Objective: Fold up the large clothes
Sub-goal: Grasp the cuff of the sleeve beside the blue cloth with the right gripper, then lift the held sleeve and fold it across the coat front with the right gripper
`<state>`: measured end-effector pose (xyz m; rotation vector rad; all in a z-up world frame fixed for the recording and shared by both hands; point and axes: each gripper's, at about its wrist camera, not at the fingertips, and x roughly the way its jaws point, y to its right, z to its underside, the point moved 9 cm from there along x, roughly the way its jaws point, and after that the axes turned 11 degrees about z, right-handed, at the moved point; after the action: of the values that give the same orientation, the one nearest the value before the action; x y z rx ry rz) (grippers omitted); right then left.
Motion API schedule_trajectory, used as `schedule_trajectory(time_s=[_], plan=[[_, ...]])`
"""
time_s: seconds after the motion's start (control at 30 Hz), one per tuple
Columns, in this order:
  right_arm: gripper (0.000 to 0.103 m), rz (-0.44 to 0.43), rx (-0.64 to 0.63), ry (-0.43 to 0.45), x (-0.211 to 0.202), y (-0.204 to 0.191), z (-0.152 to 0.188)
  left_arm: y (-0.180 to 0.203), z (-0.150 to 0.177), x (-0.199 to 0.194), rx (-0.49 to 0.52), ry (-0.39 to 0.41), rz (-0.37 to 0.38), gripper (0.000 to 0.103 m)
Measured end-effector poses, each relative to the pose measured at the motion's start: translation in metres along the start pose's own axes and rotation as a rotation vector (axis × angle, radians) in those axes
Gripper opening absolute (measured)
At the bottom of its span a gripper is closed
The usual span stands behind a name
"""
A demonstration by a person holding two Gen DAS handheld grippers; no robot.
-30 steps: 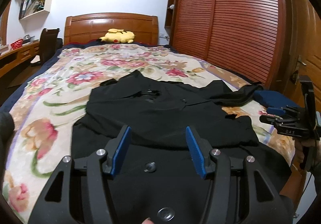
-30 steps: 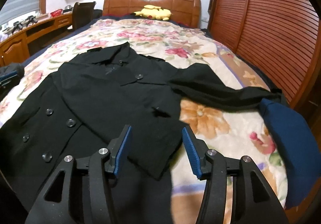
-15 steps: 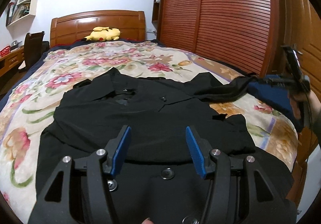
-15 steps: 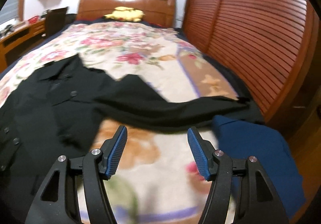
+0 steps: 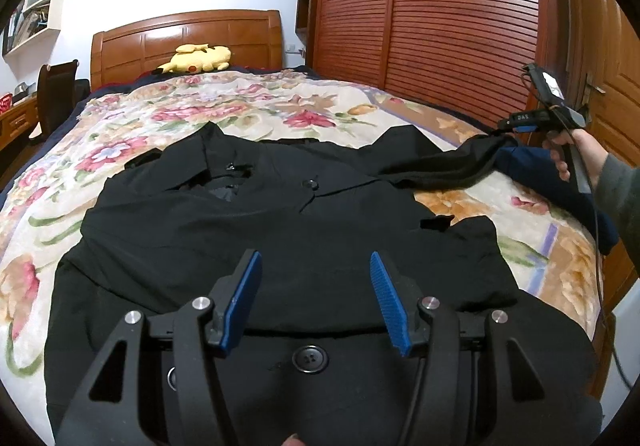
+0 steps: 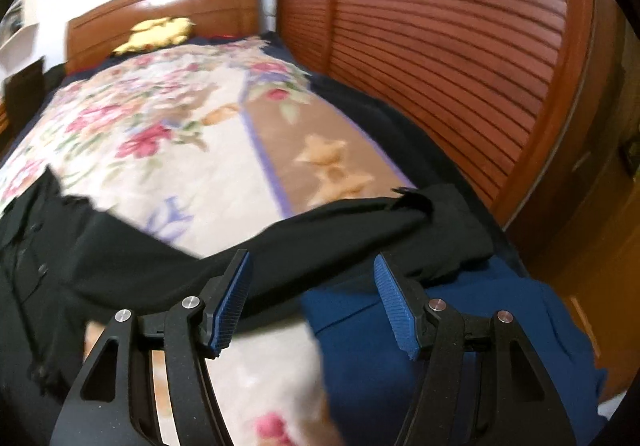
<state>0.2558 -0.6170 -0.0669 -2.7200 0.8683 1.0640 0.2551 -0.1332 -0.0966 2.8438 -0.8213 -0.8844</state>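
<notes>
Spread across the floral bed [image 5: 168,118], a black coat [image 5: 280,230] awaits folding as the empty, wide-open left gripper [image 5: 316,298] hovers above its hem and the right gripper [image 6: 312,302], jaws just widened around nothing, nears the outstretched sleeve [image 6: 360,230], judged next to be gripped and folded inward.

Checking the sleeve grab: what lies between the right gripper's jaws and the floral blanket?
In the right wrist view, the coat sleeve and a blue garment lie under the open right gripper, covering the blanket.
</notes>
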Motion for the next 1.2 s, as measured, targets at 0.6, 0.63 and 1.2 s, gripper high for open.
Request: schedule_trajectory(time_s=[0.6,0.63,1.2], plan=[[0.001,0.085,0.084,-0.201,0.088,0.009,0.012,-0.009,0.006,0.01,-0.014,-0.03,-0.01,0.056],[0.0,0.074,0.079,-0.194,0.086,0.006,0.012,-0.009,0.006,0.009,-0.014,-0.029,-0.01,0.056],[0.077,-0.016,0.036,-0.106,0.029,-0.043,-0.015,-0.015,0.007,0.002,-0.029,-0.016,-0.014,0.056]])
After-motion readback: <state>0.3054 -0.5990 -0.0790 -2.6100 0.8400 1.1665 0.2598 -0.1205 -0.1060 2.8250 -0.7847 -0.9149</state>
